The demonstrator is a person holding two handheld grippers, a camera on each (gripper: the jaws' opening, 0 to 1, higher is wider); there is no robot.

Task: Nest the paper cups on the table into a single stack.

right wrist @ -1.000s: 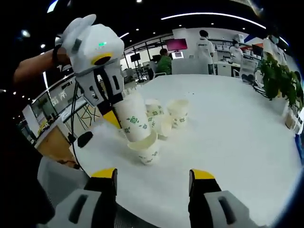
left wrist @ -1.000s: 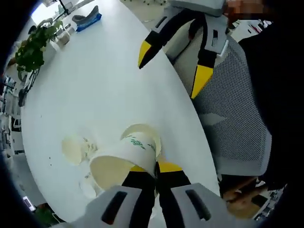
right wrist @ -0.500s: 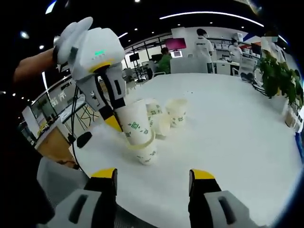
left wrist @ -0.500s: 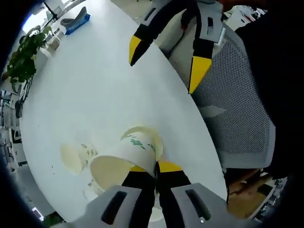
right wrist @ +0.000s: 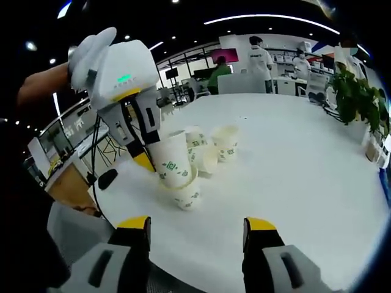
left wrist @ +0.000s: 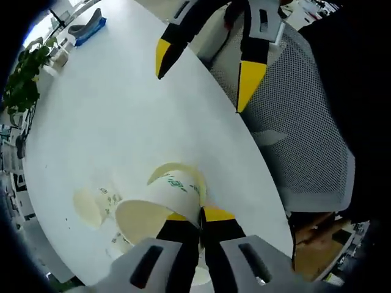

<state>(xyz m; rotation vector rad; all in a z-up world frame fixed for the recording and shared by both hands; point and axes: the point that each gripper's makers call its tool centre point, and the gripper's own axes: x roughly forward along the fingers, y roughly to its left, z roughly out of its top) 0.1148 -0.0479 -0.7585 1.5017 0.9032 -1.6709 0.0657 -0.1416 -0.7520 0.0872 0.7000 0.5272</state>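
My left gripper (left wrist: 200,213) is shut on the rim of a white paper cup (left wrist: 153,204) with a green logo. The cup's base sits inside a second cup (left wrist: 178,176) standing on the white table (left wrist: 122,110). In the right gripper view the held cup (right wrist: 171,160) is tilted and partly nested in the lower cup (right wrist: 188,196), with the left gripper (right wrist: 149,152) above it. Three more cups (right wrist: 211,149) stand close behind; two of them (left wrist: 90,204) lie left of the held cup. My right gripper (right wrist: 197,229) is open and holds nothing, near the table edge (left wrist: 204,70).
A grey mesh chair (left wrist: 305,140) stands against the table's near edge. Potted plants (right wrist: 357,97) sit at the far right end, and a blue item (left wrist: 88,25) lies at the far end. Several people (right wrist: 259,58) stand at the back.
The left gripper has lowered the held cup, which now sits deeper in the cup on the table. The right gripper has stayed open in about the same place.
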